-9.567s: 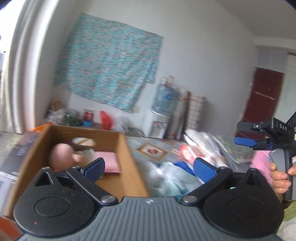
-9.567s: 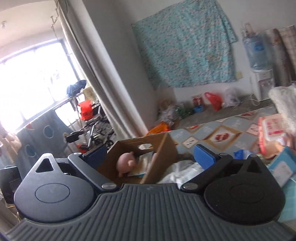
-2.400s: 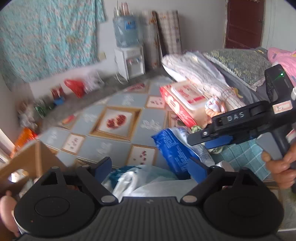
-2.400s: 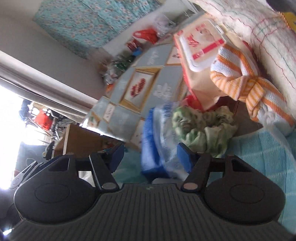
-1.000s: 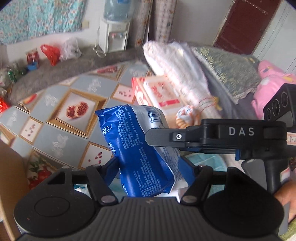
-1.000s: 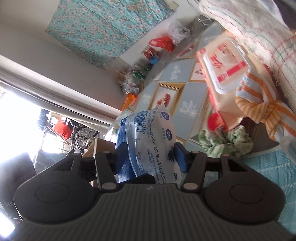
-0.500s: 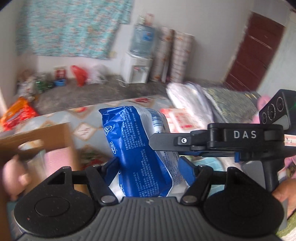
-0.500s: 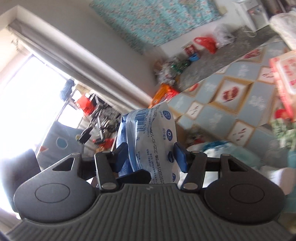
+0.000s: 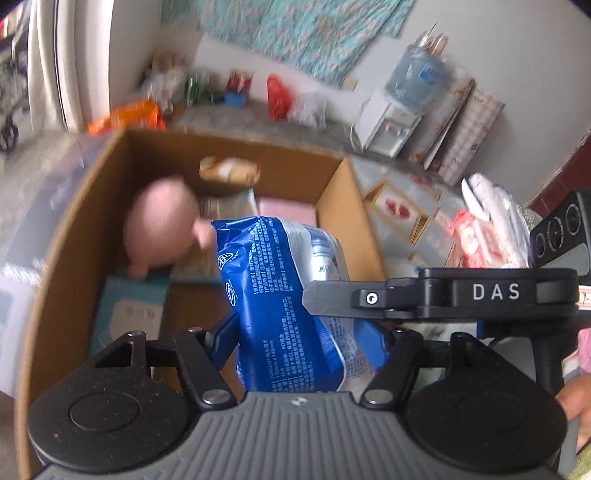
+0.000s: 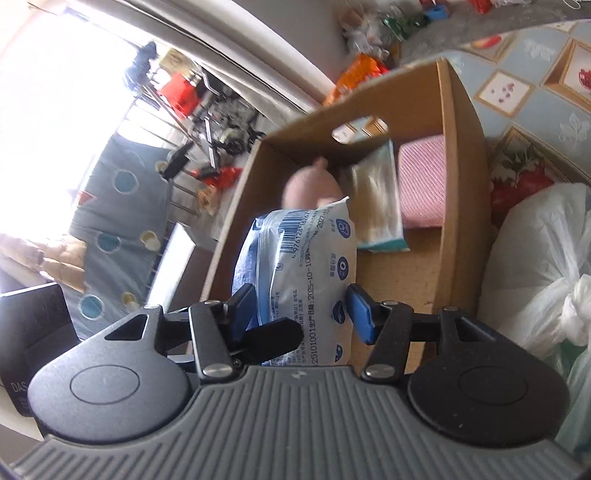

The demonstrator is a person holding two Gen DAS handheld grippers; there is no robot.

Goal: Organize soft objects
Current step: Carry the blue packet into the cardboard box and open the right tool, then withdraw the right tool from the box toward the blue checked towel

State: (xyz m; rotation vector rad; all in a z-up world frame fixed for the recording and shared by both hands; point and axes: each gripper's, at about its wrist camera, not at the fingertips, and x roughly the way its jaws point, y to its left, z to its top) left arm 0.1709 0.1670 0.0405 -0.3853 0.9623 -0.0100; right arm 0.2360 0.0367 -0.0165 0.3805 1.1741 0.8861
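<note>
- The cardboard box holds a pink toy pig near its left wall.
- The left gripper is closing on the blue pack, above the box.
- The right gripper squeezes it too.

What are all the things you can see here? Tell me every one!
blue packet: one, blue and white, held above the box by both grippers
cardboard box: one, brown, open, on the floor
pink soft toy: one, pink, inside the box
pink pad: one, pink, in the box's far corner
white bag: one, white, beside the box
water dispenser: one, white with blue bottle, by the wall
floral cloth: one, teal, on the wall
left gripper: closing on the packet
right gripper: clamped on the packet
hand: one, right edge
</note>
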